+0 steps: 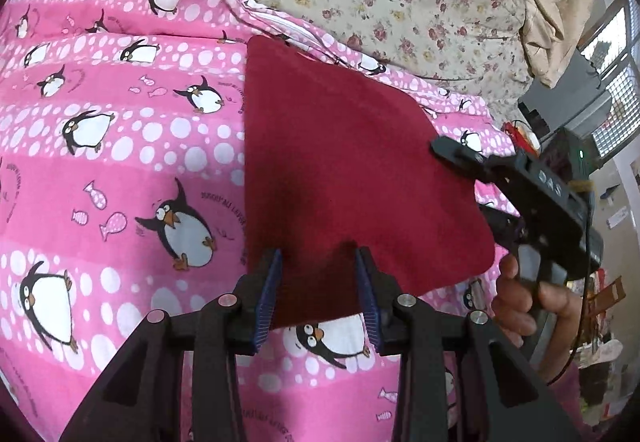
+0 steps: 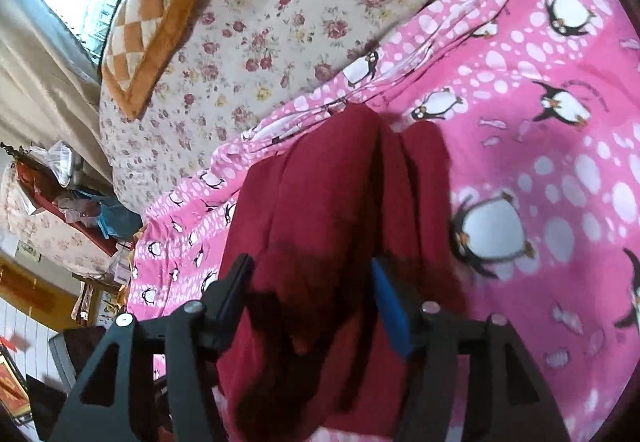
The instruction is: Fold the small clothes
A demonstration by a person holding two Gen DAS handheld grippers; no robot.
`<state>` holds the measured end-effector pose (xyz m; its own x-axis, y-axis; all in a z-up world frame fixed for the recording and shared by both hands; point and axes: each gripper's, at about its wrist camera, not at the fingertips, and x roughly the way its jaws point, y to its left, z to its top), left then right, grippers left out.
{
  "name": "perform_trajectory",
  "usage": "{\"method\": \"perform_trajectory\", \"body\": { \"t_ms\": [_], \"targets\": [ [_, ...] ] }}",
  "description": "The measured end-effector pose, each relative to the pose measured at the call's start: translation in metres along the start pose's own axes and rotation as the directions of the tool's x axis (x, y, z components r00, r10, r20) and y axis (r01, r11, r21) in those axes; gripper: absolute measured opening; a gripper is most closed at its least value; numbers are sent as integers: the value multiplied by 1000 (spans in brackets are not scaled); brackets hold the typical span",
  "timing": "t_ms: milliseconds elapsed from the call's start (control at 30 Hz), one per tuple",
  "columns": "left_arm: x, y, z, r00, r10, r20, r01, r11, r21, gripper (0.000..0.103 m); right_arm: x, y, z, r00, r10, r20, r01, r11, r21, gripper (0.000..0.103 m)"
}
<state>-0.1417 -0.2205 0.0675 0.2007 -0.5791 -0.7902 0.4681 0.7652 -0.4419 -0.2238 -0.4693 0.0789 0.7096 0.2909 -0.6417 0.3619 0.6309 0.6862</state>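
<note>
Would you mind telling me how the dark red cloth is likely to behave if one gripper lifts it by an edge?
The dark red cloth will probably hang floppy: the right wrist view shows it draped in soft folds. It looks light, lying flat on the pink penguin blanket without denting it. Its fuzzy surface should grip rather than slip.

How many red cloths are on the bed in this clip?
1. The red cloth lies on the pink penguin sheet, under both wrist cameras; the right view shows it bunched into folds. Others may lie outside both views.
</note>
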Motion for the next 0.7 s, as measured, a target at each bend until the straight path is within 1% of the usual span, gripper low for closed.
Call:
{"method": "perform_trajectory", "body": {
  "t_ms": [33,67,100,133,167,267,300,333,367,433,500,567,633,700],
  "targets": [
    [2,-1,0,1000,12,0,-12,1000,7,15,6,3,2,1000,-9,-3,9,1000,-24,63],
    [3,-3,0,1000,20,-1,-20,1000,13,15,11,8,2,999,-35,-5,34,997,-62,55],
    [3,-4,-1,1000,27,-1,-27,999,22,15,13,12,2,998,-60,-3,60,994,-95,44],
    [4,-6,-1,1000,32,-1,-32,999,33,15,15,18,2,995,-102,-3,100,985,-141,29],
    [3,-7,-1,1000,31,0,-31,999,38,15,12,25,1,989,-148,10,147,969,-197,27],
    [1,-9,-1,1000,10,12,-11,999,42,16,-3,28,-2,978,-203,44,207,944,-259,24],
    [1,-10,-1,1000,4,14,-5,999,42,16,-5,26,-3,969,-241,56,247,930,-272,23],
    [3,-11,0,1000,-2,13,2,999,45,16,-5,21,-4,959,-275,70,284,917,-280,19],
    [4,-13,1,1000,3,11,-3,999,48,16,-4,15,-5,955,-287,78,297,914,-278,19],
    [6,-15,1,1000,16,13,-16,998,56,16,1,6,-7,957,-281,76,291,922,-255,19],
    [8,-15,1,1000,28,9,-28,998,54,16,-1,13,-7,948,-307,88,319,906,-278,19],
    [9,-15,1,1000,30,10,-30,998,51,17,-9,24,-7,945,-310,105,327,898,-295,18],
    [10,-16,0,999,38,13,-39,998,57,17,-12,33,-6,934,-335,123,357,875,-329,18],
    [12,-17,-1,999,52,13,-53,996,66,18,-3,30,-7,930,-360,71,362,872,-329,19]
  ]
}}
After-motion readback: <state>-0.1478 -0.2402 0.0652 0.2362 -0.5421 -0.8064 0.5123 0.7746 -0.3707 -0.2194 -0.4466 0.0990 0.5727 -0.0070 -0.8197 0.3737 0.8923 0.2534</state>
